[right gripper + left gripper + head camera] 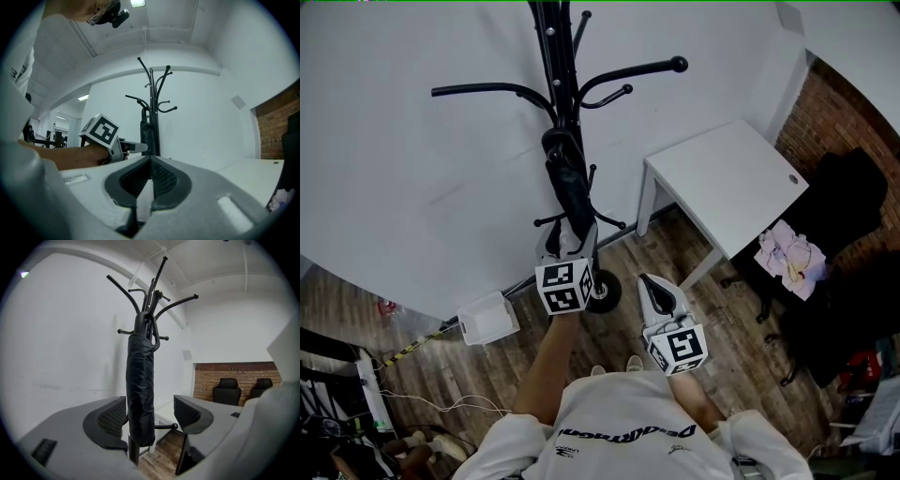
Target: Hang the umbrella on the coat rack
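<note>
Black metal coat rack (551,47) stands against white wall (412,159), curved arms spreading near the top; base on wooden plank floor (666,253). Black folded umbrella in its sleeve (567,183) hangs upright close along the rack's pole, top end up among the hooks, bottom end free above the floor.

Left gripper (572,246) raised at the umbrella's lower half, marker cube toward the person; in the left gripper view its fingers (112,416) stand well apart, the umbrella (140,390) between them and nearer the left finger; cannot tell if it touches that pad; clear gap on the right side; a loop at the umbrella's top sits against the rack (178,302) just under the arms.

Right gripper (645,278) held lower and to the right, apart from rack and umbrella; its fingers (164,180) pressed together at the tips, nothing between them. Right gripper view shows the rack (151,84) with the umbrella (146,133) ahead, the left gripper's cube in front of them.

White rectangular worktop (722,178) to the right of the rack, by the wall; small white box (487,319) on the floor at left; black office chairs (227,390) before a red brick wall (211,376).
</note>
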`<move>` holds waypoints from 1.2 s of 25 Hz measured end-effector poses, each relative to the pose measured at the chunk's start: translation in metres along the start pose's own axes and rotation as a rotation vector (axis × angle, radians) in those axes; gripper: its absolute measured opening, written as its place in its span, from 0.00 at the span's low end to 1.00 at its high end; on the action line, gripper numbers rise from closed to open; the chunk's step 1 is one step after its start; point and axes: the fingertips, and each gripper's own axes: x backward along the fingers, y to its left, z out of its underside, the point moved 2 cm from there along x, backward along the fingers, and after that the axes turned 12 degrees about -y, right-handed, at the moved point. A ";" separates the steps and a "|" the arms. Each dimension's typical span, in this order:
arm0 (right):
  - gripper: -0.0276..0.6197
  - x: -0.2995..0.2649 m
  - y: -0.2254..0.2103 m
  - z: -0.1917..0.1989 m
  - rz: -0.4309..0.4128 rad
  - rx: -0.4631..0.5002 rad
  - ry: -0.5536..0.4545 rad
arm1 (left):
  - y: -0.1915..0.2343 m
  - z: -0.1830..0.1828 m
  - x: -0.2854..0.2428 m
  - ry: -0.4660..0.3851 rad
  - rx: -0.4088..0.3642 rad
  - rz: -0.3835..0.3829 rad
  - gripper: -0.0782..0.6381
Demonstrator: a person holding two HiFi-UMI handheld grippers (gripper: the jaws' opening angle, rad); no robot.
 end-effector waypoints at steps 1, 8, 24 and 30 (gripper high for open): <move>0.04 0.000 0.000 0.001 0.000 -0.002 0.002 | -0.002 -0.002 0.004 -0.006 0.001 0.001 0.54; 0.04 -0.001 0.002 0.001 0.007 -0.003 0.003 | -0.014 -0.011 0.032 -0.029 -0.027 -0.005 0.47; 0.04 -0.002 0.004 0.001 0.001 -0.014 -0.004 | -0.033 -0.003 0.084 -0.058 -0.012 -0.005 0.14; 0.04 -0.003 0.004 0.003 -0.003 -0.014 -0.003 | -0.039 0.006 0.095 -0.053 -0.010 0.000 0.10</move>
